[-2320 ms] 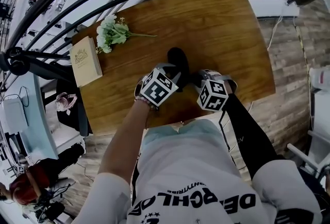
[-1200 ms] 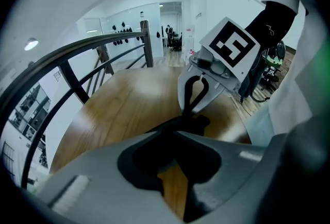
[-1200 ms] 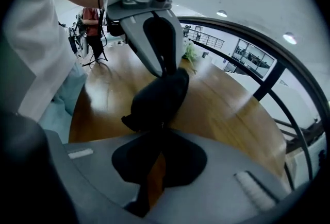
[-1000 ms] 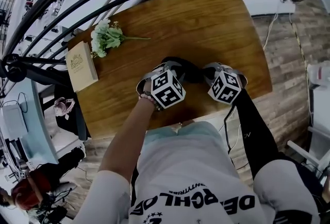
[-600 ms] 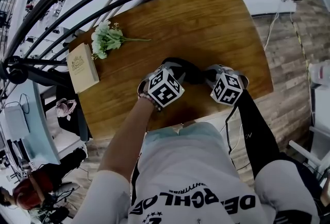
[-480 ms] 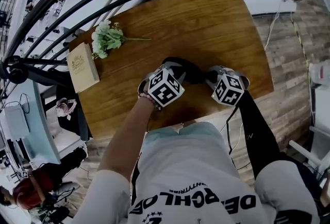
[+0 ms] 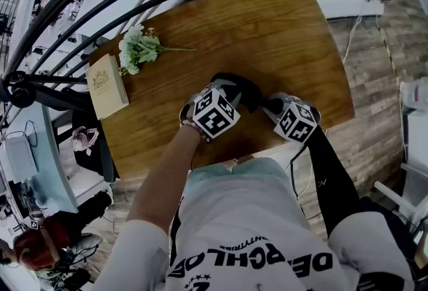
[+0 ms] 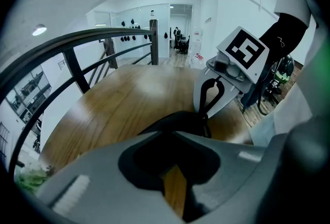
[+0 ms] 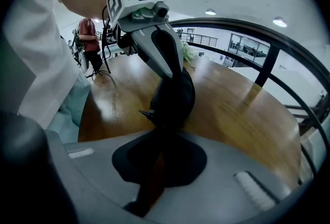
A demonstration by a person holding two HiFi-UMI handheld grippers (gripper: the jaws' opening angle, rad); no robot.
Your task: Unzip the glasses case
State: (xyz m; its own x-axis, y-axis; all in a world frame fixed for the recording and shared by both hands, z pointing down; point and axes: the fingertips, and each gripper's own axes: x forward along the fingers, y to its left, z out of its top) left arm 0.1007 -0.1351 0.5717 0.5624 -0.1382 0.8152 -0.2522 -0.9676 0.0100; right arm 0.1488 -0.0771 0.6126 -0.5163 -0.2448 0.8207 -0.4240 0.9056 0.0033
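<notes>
— Pinching the glasses case [image 7: 242, 87] with the left gripper [image 8: 175, 133], toward six o'clock on the table [image 7: 267, 29]?
— Yes; pressed together too on the right gripper [image 9: 162, 133], at the case's four o'clock end; too dark there to name anything caught.

Flowers [image 7: 139, 47] beside a book [image 7: 107, 85]; wooden table [image 7: 267, 29] beneath.

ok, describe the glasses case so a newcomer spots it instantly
Find the wooden table that fills the middle of the head view, then look at its near edge. The glasses case sits there between the left gripper and right gripper. It is the only black, rounded thing; the tan book and white flowers lie far left.
</notes>
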